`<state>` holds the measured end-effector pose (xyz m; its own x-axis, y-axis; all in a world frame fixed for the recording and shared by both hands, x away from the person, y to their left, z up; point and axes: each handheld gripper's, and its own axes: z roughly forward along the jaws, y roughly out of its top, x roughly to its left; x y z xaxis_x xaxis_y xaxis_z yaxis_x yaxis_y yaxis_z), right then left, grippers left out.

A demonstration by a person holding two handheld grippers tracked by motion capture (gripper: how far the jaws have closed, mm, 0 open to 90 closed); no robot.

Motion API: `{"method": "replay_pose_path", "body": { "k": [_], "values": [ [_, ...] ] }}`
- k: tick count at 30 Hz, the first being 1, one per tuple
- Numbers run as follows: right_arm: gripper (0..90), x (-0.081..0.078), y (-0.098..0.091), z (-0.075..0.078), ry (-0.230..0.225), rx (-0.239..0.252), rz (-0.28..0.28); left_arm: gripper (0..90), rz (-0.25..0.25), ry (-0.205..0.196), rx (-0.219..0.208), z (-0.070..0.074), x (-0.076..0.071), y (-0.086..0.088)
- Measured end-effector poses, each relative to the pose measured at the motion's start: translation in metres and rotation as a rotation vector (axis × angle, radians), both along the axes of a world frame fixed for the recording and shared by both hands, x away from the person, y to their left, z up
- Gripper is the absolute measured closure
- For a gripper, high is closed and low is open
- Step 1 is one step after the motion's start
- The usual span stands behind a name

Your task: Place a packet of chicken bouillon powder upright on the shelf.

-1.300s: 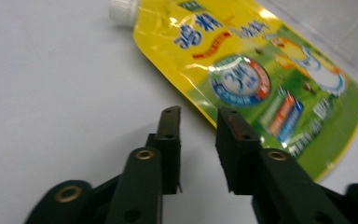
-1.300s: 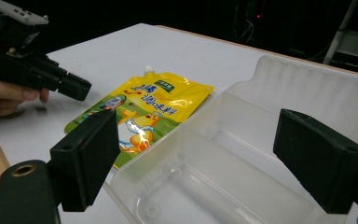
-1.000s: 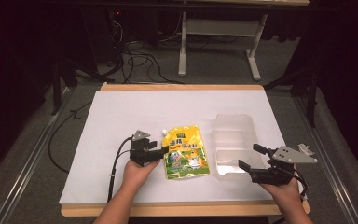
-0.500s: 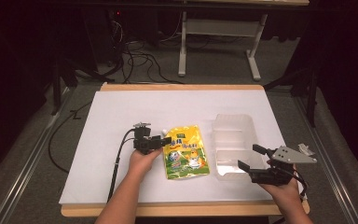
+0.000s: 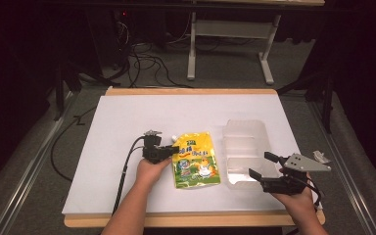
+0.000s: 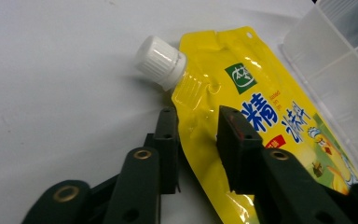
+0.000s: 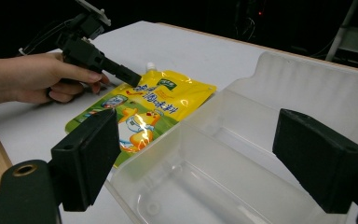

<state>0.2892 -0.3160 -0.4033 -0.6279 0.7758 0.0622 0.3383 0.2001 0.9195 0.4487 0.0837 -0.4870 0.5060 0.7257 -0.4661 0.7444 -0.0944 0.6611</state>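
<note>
A yellow spouted pouch (image 5: 196,159) with a white screw cap (image 6: 161,63) lies flat on the white table cover (image 5: 127,117). My left gripper (image 5: 174,150) is at the pouch's upper left edge, just below the cap. In the left gripper view its jaws (image 6: 196,116) are open and straddle that edge of the pouch (image 6: 261,107), with a gap still showing. My right gripper (image 5: 259,164) is open wide at the near end of a clear plastic container (image 5: 245,128). In the right gripper view its jaws (image 7: 196,135) frame the container (image 7: 307,88), which has nothing in it.
The container stands directly right of the pouch, almost touching it. A cable (image 5: 125,171) trails from the left gripper toward the table's front edge (image 5: 176,218). Beyond the table, cables and a desk frame (image 5: 230,39) sit on the dark floor.
My left gripper has moved a little forward and right, onto the pouch's edge below the cap. The right gripper, pouch and container have stayed put.
</note>
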Motion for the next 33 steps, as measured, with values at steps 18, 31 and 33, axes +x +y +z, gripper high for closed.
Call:
{"method": "replay_pose_path", "body": {
  "k": [18, 31, 33],
  "values": [
    [15.5, 0.0, 0.001, 0.0, -0.002, -0.002, 0.005, 90.0, -0.04, -0.197, 0.097, 0.015, -0.026, -0.008],
    [15.5, -0.002, 0.002, 0.001, -0.01, -0.003, 0.007, 90.0, -0.017, -0.397, 0.064, 0.043, -0.062, -0.006],
    [15.6, -0.002, 0.003, 0.001, -0.011, -0.002, 0.007, 90.0, -0.018, -0.411, 0.063, 0.045, -0.065, -0.006]
  ]
}}
